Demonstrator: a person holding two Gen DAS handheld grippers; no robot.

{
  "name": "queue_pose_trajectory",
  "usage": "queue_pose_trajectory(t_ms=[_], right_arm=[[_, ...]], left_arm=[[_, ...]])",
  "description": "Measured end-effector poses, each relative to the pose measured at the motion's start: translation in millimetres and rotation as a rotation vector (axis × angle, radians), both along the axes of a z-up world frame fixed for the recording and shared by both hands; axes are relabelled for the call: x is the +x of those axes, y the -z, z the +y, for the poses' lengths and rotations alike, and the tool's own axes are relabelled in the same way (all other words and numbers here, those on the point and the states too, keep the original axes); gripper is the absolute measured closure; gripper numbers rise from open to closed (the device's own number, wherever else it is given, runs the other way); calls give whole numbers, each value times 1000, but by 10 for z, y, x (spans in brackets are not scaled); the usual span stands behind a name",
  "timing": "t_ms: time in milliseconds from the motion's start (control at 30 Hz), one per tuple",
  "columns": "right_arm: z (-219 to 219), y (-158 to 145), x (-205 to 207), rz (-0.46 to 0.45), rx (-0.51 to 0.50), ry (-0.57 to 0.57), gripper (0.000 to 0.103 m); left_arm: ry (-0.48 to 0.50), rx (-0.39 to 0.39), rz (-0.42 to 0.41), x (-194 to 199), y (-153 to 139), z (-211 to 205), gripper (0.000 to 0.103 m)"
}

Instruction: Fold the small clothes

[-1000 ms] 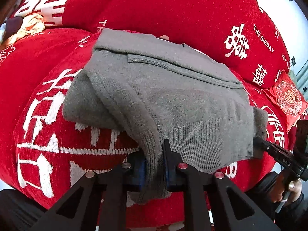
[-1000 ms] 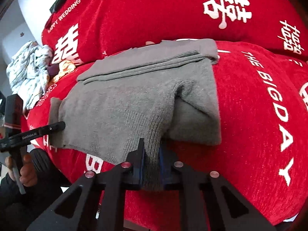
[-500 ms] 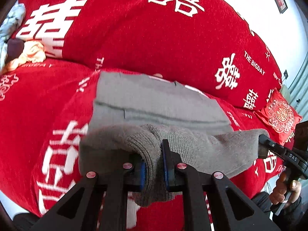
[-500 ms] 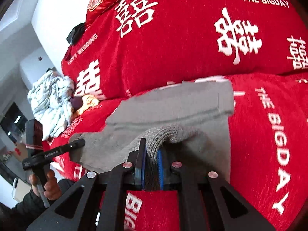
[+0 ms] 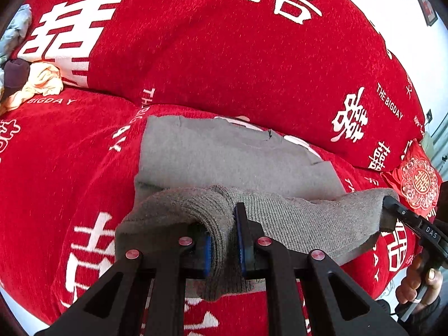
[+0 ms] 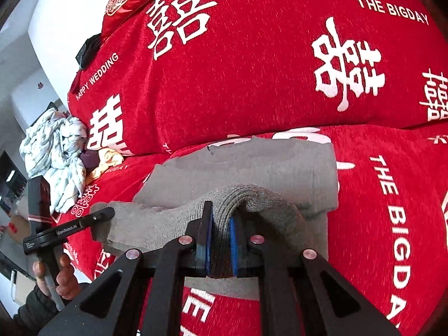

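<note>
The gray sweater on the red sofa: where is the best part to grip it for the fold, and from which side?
Grip the gray sweater at the ribbed near hem, one corner each, coming from the sofa's front edge. The left gripper and right gripper already pinch it there; the far part lies flat.

Bare red sofa seat lies open at frame left; the upright backrest blocks beyond, crumpled clothes crowd the far-left corner.

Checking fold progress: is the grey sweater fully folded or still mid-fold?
Mid-fold. The grey sweater lies partly flat on the red cover while left gripper and right gripper hold its ribbed edge raised.
</note>
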State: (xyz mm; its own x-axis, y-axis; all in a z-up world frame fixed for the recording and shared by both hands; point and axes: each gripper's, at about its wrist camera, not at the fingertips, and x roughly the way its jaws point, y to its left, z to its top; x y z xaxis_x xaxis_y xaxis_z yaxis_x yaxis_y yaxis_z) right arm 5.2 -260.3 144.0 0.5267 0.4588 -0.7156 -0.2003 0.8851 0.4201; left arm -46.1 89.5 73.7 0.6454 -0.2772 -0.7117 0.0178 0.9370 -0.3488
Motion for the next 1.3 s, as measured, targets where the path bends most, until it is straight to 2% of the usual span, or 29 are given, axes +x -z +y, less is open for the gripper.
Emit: queue_pose_trajectory(t_ms=[567, 967, 1300], right_arm=[[-40, 23, 488, 35, -55, 57, 92], [2, -83, 727, 43, -109, 53, 92], [83, -77, 875, 32, -132, 66, 92]], left_arm=[[-7, 49, 25, 495, -183, -141, 88], [4, 144, 28, 695, -347, -252, 88], [-18, 135, 43, 886, -353, -214, 88]])
